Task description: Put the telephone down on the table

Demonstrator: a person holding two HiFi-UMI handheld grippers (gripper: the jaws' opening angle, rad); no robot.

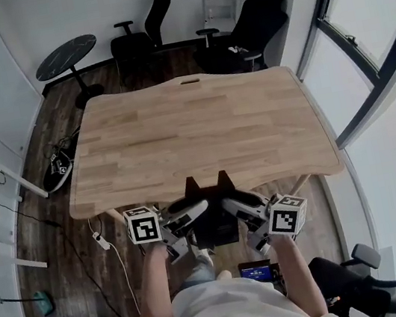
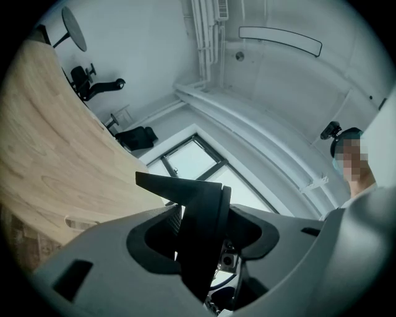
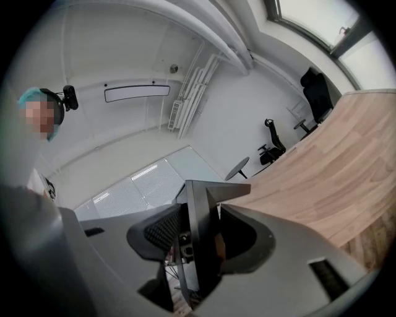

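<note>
The telephone (image 1: 214, 225) is a black, flat-sided thing with two pointed corners sticking up at the table's near edge. I hold it from both sides, in the air just in front of and below the wooden table (image 1: 193, 128). My left gripper (image 1: 195, 213) is shut on its left side, and my right gripper (image 1: 231, 206) on its right side. In the left gripper view a black panel of the telephone (image 2: 199, 213) is pinched between the pads, with the table (image 2: 43, 155) at the left. In the right gripper view the telephone (image 3: 201, 220) stands edge-on between the jaws, beside the table (image 3: 337, 173).
Two black office chairs (image 1: 152, 25) (image 1: 259, 22) and a round dark side table (image 1: 66, 56) stand beyond the desk. A white rack (image 1: 1, 226) and cables with a power strip (image 1: 103, 243) lie at the left. Another chair (image 1: 372, 283) is at the lower right, under the window (image 1: 366, 33).
</note>
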